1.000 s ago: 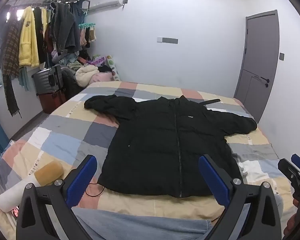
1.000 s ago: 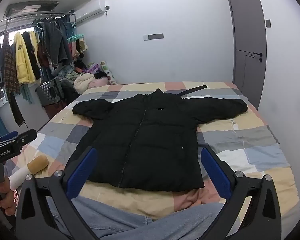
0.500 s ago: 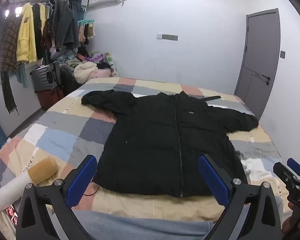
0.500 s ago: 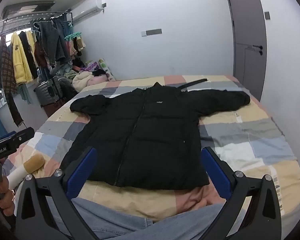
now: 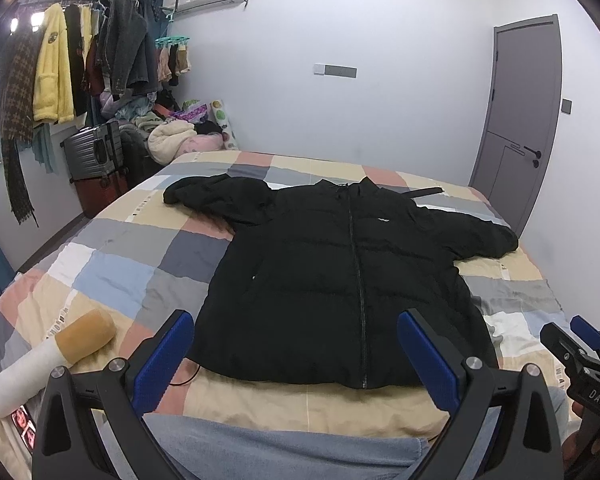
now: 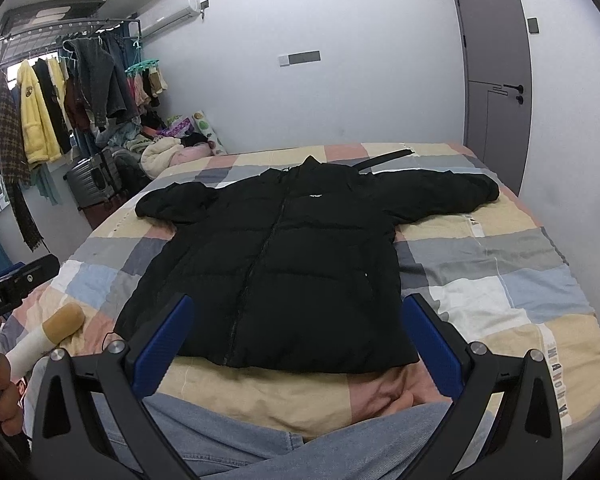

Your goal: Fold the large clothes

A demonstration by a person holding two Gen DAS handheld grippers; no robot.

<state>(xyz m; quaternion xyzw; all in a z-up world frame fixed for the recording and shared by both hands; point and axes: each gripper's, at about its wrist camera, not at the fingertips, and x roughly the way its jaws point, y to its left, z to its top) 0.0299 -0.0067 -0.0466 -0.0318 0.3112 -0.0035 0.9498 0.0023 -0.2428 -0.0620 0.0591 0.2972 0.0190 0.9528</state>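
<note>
The black jacket [image 5: 340, 280] looks like matt, puffy quilted cloth with a fine zip. The patchwork bedspread [image 5: 112, 264] is soft, creased cotton-like fabric. Gripper pads [image 6: 162, 344] show blue textured plastic, perhaps rubbery, on matt black frames with shiny metal bolts.

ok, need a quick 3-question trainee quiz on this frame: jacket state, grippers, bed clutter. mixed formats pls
1. True or false: the black puffer jacket lies flat on the patchwork bedspread with both sleeves spread out.
2. Multiple choice: the left hand-held gripper and right hand-held gripper are (A) both open and holding nothing, (B) both clamped on the hem, (C) one on each sleeve.
3. Fill in: near the bed's left edge, beside the jacket hem, lies a cigarette-shaped ____.

Key: 1 true; 2 A; 3 pillow.
</note>
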